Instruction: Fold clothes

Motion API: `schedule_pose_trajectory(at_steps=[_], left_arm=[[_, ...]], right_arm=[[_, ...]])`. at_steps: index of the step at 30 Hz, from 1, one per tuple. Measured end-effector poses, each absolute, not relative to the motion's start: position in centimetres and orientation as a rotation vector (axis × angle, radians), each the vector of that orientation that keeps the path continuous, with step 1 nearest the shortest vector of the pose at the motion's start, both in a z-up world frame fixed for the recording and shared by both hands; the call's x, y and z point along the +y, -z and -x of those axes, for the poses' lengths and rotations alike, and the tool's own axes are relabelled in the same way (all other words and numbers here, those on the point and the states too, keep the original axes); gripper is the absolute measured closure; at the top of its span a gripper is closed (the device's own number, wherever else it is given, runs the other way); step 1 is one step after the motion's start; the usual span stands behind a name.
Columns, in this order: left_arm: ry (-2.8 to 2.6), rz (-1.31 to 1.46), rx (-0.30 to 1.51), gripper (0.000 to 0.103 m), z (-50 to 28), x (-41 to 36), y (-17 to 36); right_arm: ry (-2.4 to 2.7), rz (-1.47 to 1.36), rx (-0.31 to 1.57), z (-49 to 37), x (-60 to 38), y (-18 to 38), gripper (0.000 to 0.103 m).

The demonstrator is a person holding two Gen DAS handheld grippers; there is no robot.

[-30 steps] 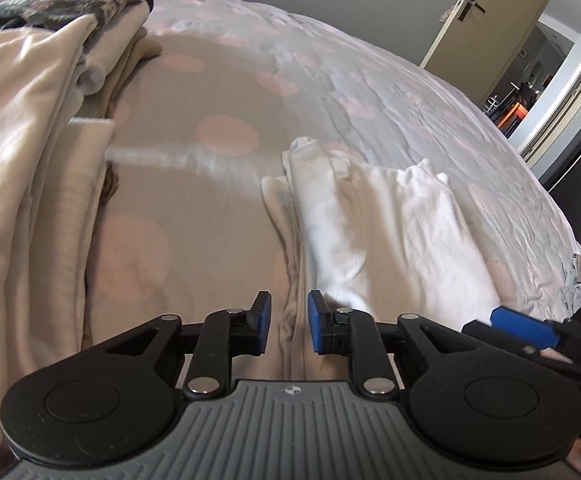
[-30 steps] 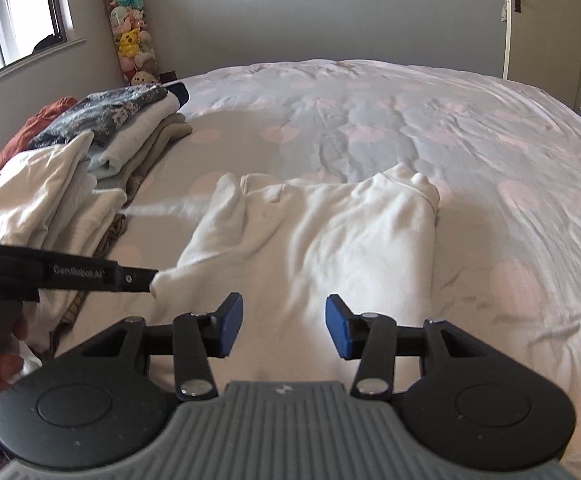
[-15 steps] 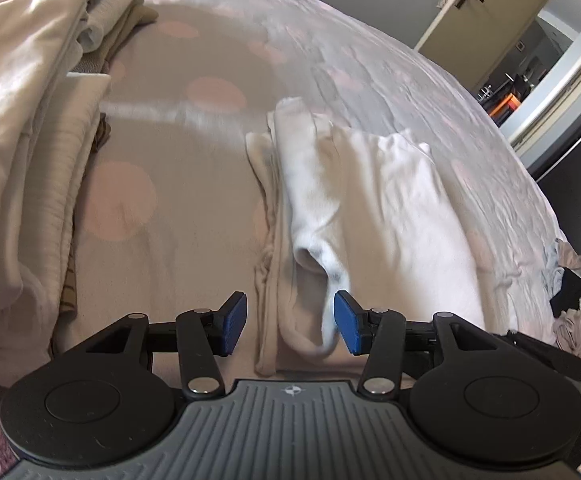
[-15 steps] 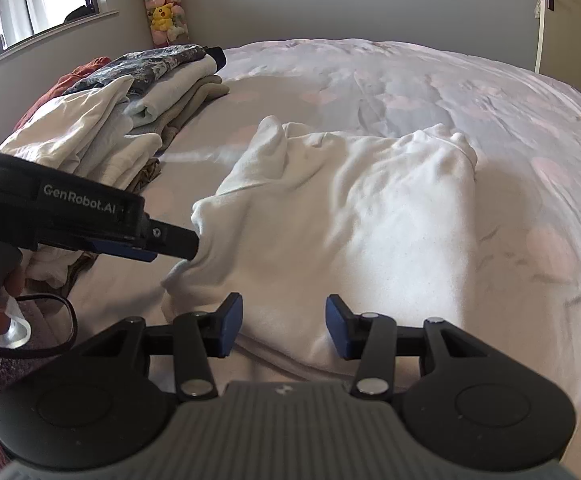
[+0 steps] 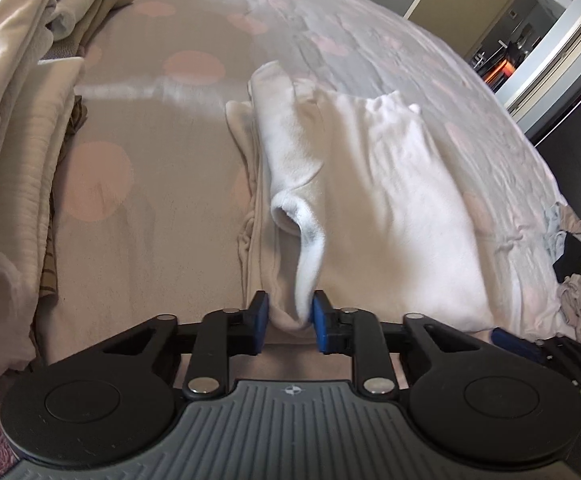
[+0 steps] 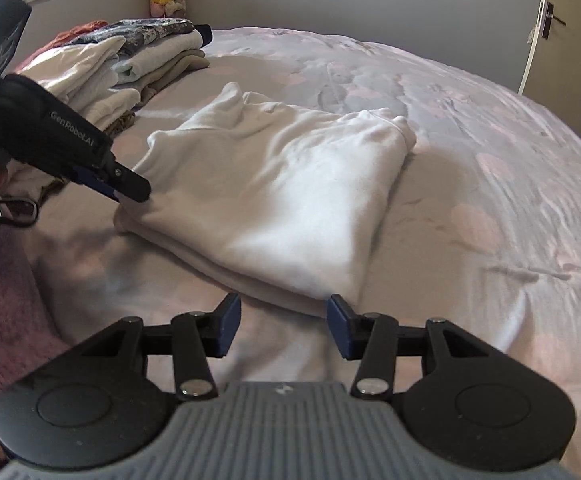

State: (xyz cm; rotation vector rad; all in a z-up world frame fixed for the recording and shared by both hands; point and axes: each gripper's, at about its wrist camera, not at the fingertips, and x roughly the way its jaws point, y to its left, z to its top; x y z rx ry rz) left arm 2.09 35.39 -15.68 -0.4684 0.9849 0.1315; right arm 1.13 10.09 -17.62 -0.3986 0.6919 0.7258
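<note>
White sweater [image 6: 274, 200] half-folded on our bed [image 6: 490, 128].
Our left gripper [image 5: 289, 316] pinches its cuff; our right gripper [image 6: 282, 322] gapes wide.

A white garment [image 5: 374, 200] lies partly folded on the spotted bedcover [image 5: 138, 128]. Its sleeve cuff [image 5: 302, 236] runs down from the garment's near left edge into the left gripper [image 5: 288, 322], whose blue pads [image 5: 259, 316] press the fabric from both sides. Left of the garment sits a stack of folded clothes [image 5: 14, 112]. Right of the garment, at the bed's edge, lies a crumpled heap of laundry [image 5: 578, 268].
</note>
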Motion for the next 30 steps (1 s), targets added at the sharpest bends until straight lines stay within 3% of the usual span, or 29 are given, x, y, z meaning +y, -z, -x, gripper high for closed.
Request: schedule_pose_trajectory(at_steps=[6, 9, 11, 20, 24, 26, 30], left_arm=[[-0.163, 0.458, 1.058, 0.091, -2.5, 35.7, 17.0], [-0.170, 0.443, 1.083, 0.091, -2.8, 35.6, 17.5], [-0.170, 0.433, 1.097, 0.091, -3.0, 35.5, 17.7], [-0.155, 0.475, 1.136, 0.088, -2.8, 36.3, 17.5], [-0.150, 0.521, 1.096, 0.081, -1.7, 36.7, 16.5], [-0.143, 0.509, 1.054, 0.075, -1.1, 36.7, 15.4], [-0.148, 0.482, 0.939, 0.059, -0.7, 37.1, 12.7]], right_arm=[[-0.658, 0.319, 0.703, -3.4, 8.3, 18.5, 0.057], [-0.667, 0.295, 0.704, -4.4, 8.9, 18.9, 0.067], [-0.683, 0.276, 0.720, -4.7, 9.2, 19.2, 0.094], [-0.672, 0.226, 0.827, -5.6, 7.9, 20.0, 0.096], [-0.649, 0.209, 0.811, -5.4, 6.8, 19.1, 0.091], [-0.634, 0.184, 0.792, -5.5, 6.1, 18.3, 0.060], [-0.605, 0.126, 0.756, -6.4, 5.3, 16.6, 0.048]])
